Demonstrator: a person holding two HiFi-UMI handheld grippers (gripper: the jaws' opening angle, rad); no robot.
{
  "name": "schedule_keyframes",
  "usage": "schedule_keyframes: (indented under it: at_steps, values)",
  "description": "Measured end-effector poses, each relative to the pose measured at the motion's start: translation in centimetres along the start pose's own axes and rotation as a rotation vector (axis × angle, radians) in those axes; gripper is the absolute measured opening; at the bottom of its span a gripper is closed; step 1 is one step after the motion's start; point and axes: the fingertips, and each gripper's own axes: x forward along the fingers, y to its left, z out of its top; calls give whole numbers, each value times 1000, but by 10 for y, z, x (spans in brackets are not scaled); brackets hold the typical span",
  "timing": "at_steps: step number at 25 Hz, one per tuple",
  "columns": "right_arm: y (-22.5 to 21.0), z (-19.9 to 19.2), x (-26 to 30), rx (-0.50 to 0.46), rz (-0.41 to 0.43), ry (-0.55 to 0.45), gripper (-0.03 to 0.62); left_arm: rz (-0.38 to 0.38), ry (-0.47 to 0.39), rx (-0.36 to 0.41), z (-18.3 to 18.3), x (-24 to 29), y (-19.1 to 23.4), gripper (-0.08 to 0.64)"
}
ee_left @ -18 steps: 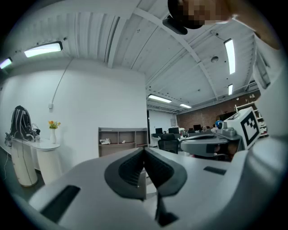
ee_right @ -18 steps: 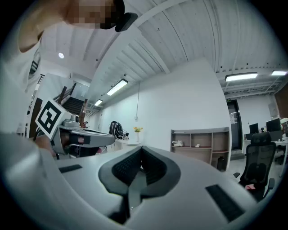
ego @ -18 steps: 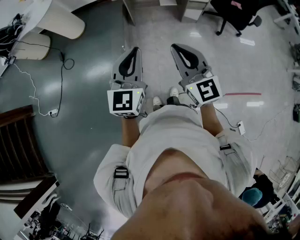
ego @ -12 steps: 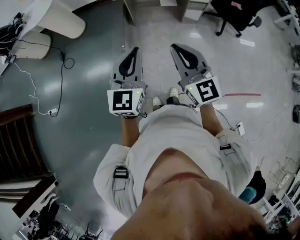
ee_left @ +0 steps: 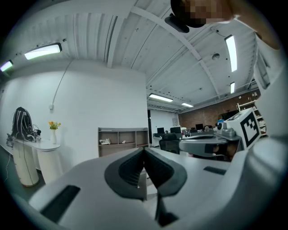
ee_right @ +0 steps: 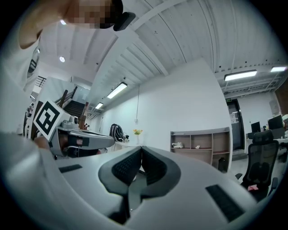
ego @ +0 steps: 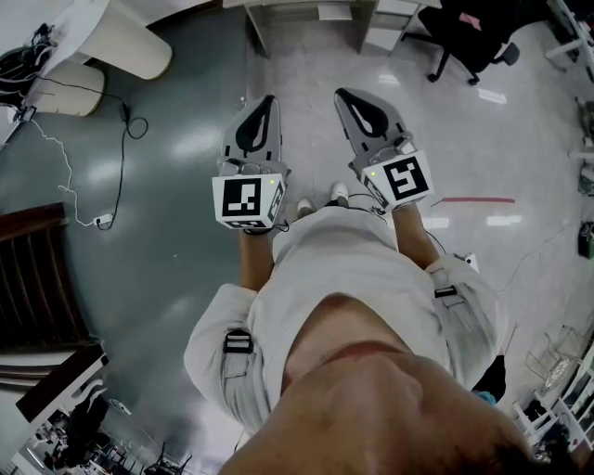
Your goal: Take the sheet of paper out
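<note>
Wide floor (ego: 167,260) under left gripper (ego: 269,96), right gripper (ego: 342,92)

This is a big office. It has a black chair (ego: 461,26) on wheels, computer screens (ee_left: 160,130) far off, an open shelf (ee_left: 122,140), long lights (ee_left: 42,50) up high and a shiny floor (ego: 167,250)

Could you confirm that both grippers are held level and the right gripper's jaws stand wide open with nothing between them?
Not quite: the right gripper's jaws are shut, tips together, as the right gripper view shows. The rest holds: it and the left gripper are level, with nothing between its jaws.
</note>
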Motion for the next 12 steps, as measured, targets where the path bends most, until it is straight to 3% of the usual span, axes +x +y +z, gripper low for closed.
schedule_keyframes:
  at_steps: [12]
  values:
    - [-45,-2,0,30,36,-10,21,35,11,20,6,37,-21,11]
